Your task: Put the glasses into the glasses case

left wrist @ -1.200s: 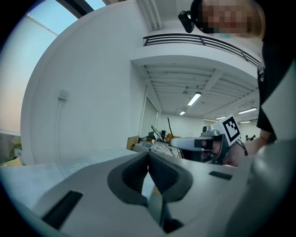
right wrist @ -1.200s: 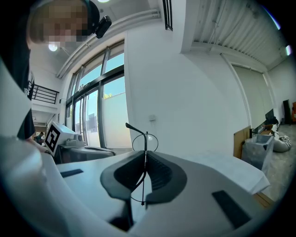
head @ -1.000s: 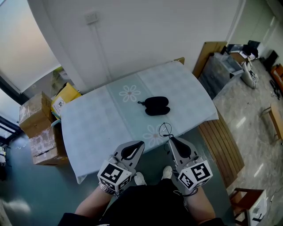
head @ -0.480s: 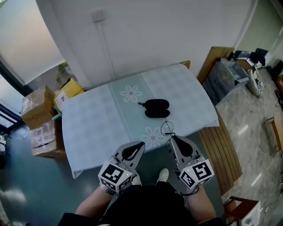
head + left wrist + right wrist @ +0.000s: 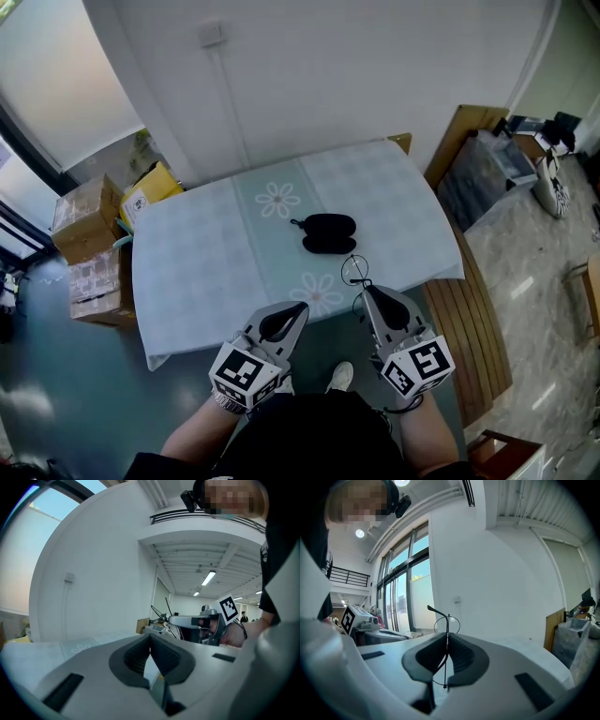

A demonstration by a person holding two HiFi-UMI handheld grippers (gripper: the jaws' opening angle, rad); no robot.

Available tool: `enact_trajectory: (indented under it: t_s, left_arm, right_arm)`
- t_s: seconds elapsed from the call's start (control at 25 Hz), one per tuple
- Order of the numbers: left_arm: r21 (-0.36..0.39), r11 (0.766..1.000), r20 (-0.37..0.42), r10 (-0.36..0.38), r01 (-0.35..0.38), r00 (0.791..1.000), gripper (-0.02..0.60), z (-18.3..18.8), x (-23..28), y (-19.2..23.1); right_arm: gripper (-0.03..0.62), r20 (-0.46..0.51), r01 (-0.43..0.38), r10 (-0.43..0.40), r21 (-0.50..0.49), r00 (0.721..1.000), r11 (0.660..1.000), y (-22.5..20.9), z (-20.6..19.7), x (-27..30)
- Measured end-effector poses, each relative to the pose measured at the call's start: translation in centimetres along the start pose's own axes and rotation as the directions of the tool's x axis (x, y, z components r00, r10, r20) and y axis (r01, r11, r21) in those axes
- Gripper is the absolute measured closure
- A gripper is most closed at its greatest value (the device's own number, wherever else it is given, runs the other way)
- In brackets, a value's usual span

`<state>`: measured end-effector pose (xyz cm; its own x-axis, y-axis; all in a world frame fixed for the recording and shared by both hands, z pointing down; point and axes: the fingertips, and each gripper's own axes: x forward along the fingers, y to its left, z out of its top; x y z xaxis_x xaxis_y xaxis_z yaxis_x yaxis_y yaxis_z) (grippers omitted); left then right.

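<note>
White wall [image 5: 309, 84] at the back, big window on the left, and a table [image 5: 178, 272] under a pale checked tablecloth [image 5: 394, 202] with a few flower prints. That's our setup.

Our right gripper [image 5: 361, 292] is clamped down on the glasses [image 5: 353, 270]. In the right gripper view the ribbed dark pads pinch the thin black wire frame [image 5: 446, 625] edge-on. One round lens pokes up past the tips and a temple arm sticks out to the left. The glasses sit in the air right over the near edge of the cloth.

Our left gripper [image 5: 302, 307] is beside it, tips closed together with nothing in them; the left gripper view [image 5: 150, 637] shows the same. Both grippers hang just off the near table edge, over the dark floor.

The glasses case [image 5: 328, 232] is black, smooth and rounded. It looks like two oval halves lying together with a little loop on its left end. It's roughly mid-table, a bit right of centre and straight ahead of the glasses, with bare cloth all around it and well clear of every edge.

Left of the table there's a stack of cardboard boxes [image 5: 86, 217]. On the right a slatted wooden bench [image 5: 469, 323] runs alongside the table.
</note>
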<state>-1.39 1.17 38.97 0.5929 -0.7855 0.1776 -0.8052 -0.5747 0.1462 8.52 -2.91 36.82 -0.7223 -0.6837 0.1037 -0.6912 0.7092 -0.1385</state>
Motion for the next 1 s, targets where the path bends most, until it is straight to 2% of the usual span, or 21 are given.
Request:
enact_trajectory:
  t_s: [1.0]
  left_arm:
    - [-0.005,0.997,-0.012,0.081,-0.081,0.997,0.554,-0.8,5.9,-6.3]
  right_arm:
    - [0.56,-0.014,-0.105,0.105,-0.001,0.994,0.994,-7.2,-0.4,-3.4]
